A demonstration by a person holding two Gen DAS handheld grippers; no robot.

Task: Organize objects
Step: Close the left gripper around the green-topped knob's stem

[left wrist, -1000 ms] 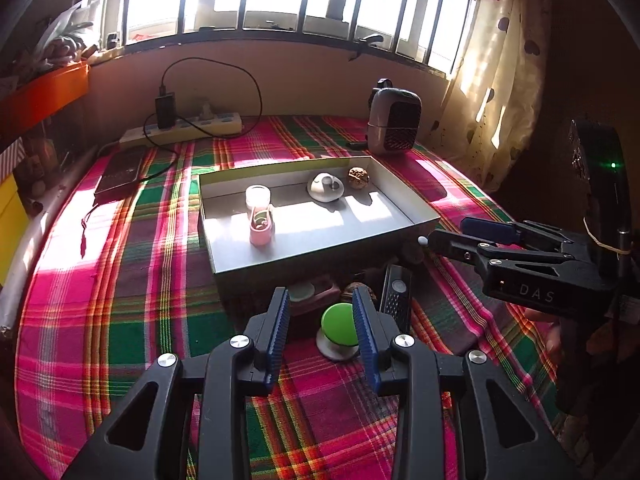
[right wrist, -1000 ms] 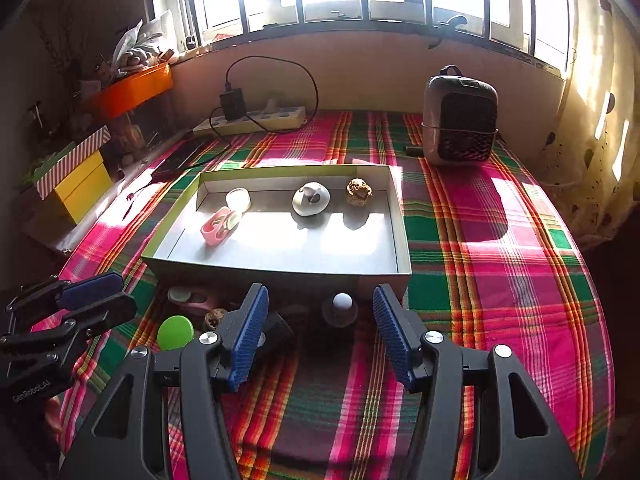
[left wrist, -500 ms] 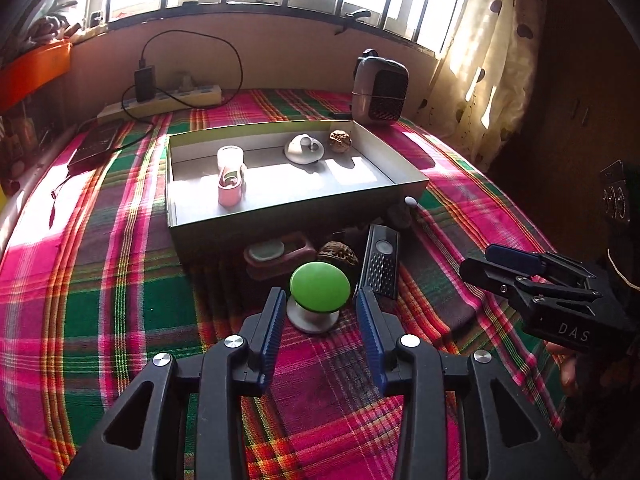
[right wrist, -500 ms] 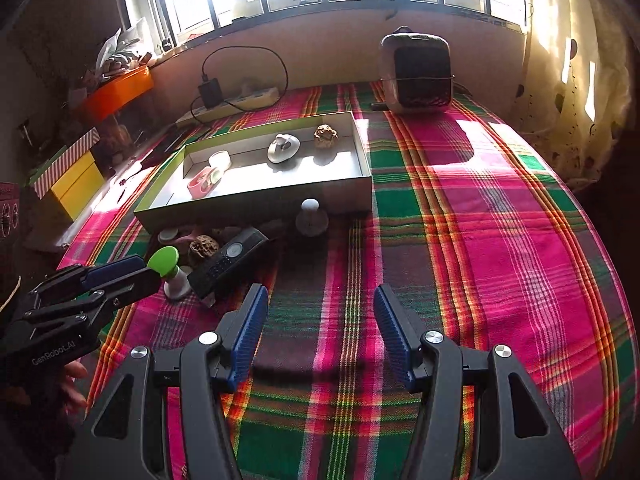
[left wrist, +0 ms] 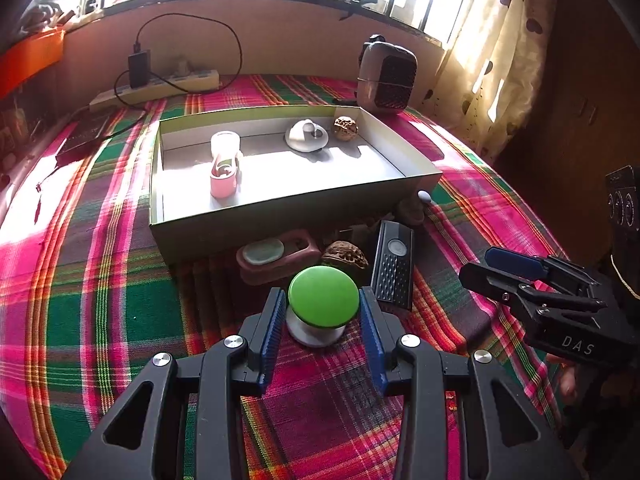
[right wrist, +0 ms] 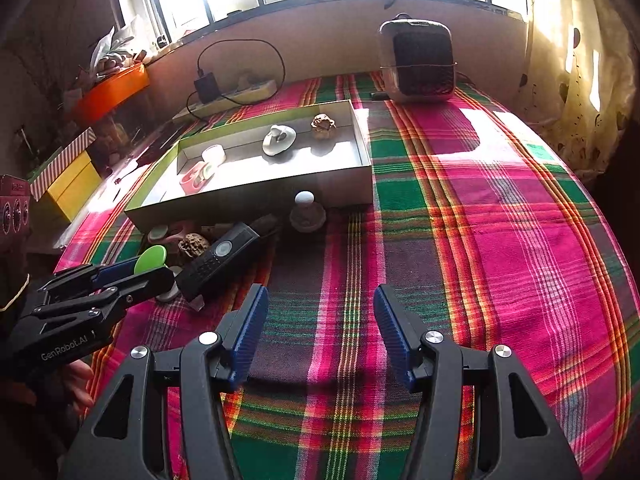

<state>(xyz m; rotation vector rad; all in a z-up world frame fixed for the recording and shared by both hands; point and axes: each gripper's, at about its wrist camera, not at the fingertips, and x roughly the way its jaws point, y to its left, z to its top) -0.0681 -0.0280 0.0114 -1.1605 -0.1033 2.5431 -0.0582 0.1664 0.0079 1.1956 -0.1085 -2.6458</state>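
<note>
A: Your left gripper (left wrist: 323, 322) is spread; the green-capped knob (left wrist: 323, 297) stands between its blue pads, untouched as far as I can tell.

B: Beyond?

A: A walnut (left wrist: 345, 255), remote (left wrist: 393, 264) and pink case (left wrist: 276, 257), then the box (left wrist: 280, 216) wall. Your right gripper (right wrist: 318, 332) gapes over bare cloth (right wrist: 500, 240).

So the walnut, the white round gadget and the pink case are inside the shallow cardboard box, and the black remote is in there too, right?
Not quite. The black remote is not in the shallow cardboard box; it lies on the plaid cloth in front of the box, as the left wrist view shows. The walnut, the white round gadget and the pink case are inside it.
</note>
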